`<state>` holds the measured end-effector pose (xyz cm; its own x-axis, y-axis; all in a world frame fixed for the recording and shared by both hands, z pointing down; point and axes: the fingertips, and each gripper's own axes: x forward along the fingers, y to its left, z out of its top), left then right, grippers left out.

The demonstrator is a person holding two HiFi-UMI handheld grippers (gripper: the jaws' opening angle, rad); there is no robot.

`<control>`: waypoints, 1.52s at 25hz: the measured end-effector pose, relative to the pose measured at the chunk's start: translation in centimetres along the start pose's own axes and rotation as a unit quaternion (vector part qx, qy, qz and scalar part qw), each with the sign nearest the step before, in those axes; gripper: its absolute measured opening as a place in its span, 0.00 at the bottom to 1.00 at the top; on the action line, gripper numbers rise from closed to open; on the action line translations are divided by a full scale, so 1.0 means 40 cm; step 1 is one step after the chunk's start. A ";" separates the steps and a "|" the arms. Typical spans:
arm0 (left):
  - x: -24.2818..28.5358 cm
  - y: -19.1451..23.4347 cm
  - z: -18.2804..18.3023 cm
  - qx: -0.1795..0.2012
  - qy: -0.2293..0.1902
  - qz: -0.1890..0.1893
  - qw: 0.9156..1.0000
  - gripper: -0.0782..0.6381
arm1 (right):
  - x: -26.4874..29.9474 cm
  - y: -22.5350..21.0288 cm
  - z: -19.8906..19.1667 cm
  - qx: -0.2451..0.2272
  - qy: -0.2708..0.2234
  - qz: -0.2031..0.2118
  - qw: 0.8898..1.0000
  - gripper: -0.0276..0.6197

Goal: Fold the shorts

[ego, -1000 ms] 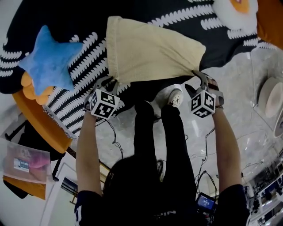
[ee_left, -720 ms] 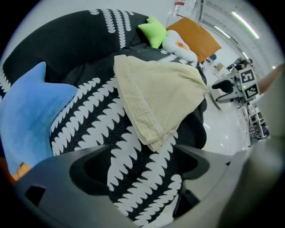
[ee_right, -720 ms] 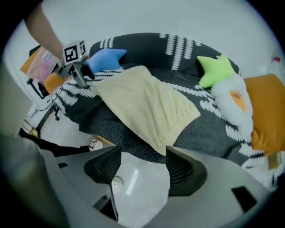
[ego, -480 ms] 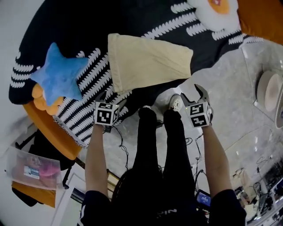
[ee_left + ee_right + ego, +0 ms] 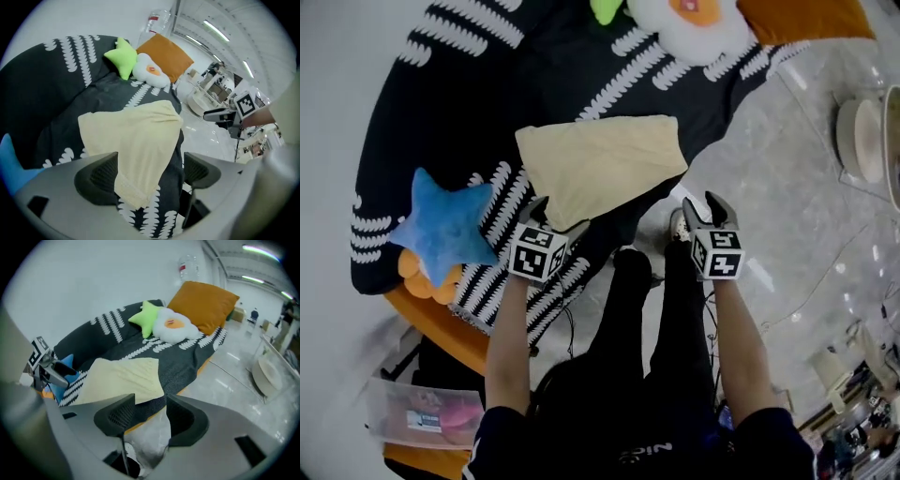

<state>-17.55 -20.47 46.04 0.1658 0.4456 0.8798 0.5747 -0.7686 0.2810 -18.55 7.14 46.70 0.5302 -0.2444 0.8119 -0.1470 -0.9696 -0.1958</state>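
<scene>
The pale yellow shorts (image 5: 600, 164) lie folded flat on the black blanket (image 5: 487, 84) with white marks. My left gripper (image 5: 558, 217) hovers just short of their near left corner. Its jaws have just been opening and stand wide apart with nothing between them; the left gripper view shows the shorts (image 5: 136, 140) below, beyond my left gripper (image 5: 150, 173). My right gripper (image 5: 701, 208) hangs over the floor past the blanket's edge. Its jaws have just been closing a little, are still apart, and hold nothing. The right gripper view shows the shorts (image 5: 122, 376) ahead of my right gripper (image 5: 150, 416).
A blue star pillow (image 5: 445, 225) lies left of the shorts. A fried-egg pillow (image 5: 684, 17), a green star (image 5: 605, 7) and an orange cushion (image 5: 204, 305) sit at the far end. My legs and a white shoe (image 5: 675, 220) stand on the marble floor (image 5: 787, 187). A clear box (image 5: 422, 412) sits at lower left.
Both grippers were at the shorts' near corners, with the left one shut; they have let go, risen and drawn back toward me. The shorts now lie free on the blanket.
</scene>
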 end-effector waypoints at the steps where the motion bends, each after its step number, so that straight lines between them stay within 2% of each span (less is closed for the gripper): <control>1: 0.001 -0.007 0.025 0.008 -0.002 -0.008 1.000 0.72 | -0.011 -0.002 0.003 0.021 -0.008 -0.005 1.000 0.38; 4: 0.009 -0.026 0.112 0.030 -0.008 -0.031 0.999 0.71 | -0.034 0.002 0.008 0.066 -0.027 -0.015 0.997 0.38; 10: 0.076 -0.121 0.289 0.116 -0.004 -0.075 0.990 0.71 | -0.048 -0.033 0.005 0.122 -0.048 -0.022 0.991 0.35; 14: 0.145 -0.168 0.408 0.183 0.007 -0.096 0.978 0.67 | -0.025 -0.053 0.008 0.146 -0.057 -0.025 0.987 0.31; 17: 0.214 -0.191 0.489 0.234 0.013 -0.099 0.967 0.48 | 0.009 -0.077 0.011 0.155 -0.060 -0.021 0.986 0.28; 20: 0.283 -0.222 0.535 0.275 0.049 -0.118 0.953 0.48 | 0.041 -0.096 0.006 0.173 -0.057 -0.009 0.983 0.26; 23: 0.362 -0.228 0.556 0.314 0.097 -0.113 0.938 0.48 | 0.083 -0.115 -0.001 0.189 -0.051 0.010 0.981 0.24; 25: 0.412 -0.220 0.552 0.361 0.133 -0.107 0.917 0.48 | 0.117 -0.120 -0.010 0.199 -0.044 0.019 0.979 0.24; 28: 0.464 -0.219 0.534 0.430 0.187 -0.112 0.876 0.43 | 0.152 -0.124 -0.019 0.204 -0.030 0.035 0.978 0.24; 32: 0.512 -0.225 0.503 0.478 0.268 -0.136 0.825 0.39 | 0.194 -0.149 -0.019 0.208 -0.020 0.057 0.976 0.24; 33: 0.524 -0.220 0.492 0.483 0.288 -0.142 0.814 0.39 | 0.209 -0.147 -0.019 0.209 -0.018 0.066 0.976 0.24; 36: 0.561 -0.199 0.446 0.495 0.334 -0.145 0.789 0.38 | 0.247 -0.121 -0.031 0.193 -0.004 0.100 0.976 0.27; 37: 0.572 -0.196 0.430 0.510 0.344 -0.140 0.776 0.33 | 0.253 -0.112 -0.042 0.179 0.005 0.111 0.978 0.27; 38: 0.580 -0.196 0.418 0.534 0.349 -0.135 0.759 0.29 | 0.257 -0.104 -0.052 0.165 0.014 0.120 0.979 0.28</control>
<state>-4.80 3.56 57.83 -0.3235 -0.1168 0.9390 0.8957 0.2823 0.3437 -14.22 8.69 56.99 0.4898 -0.4698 0.7344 0.0154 -0.8376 -0.5461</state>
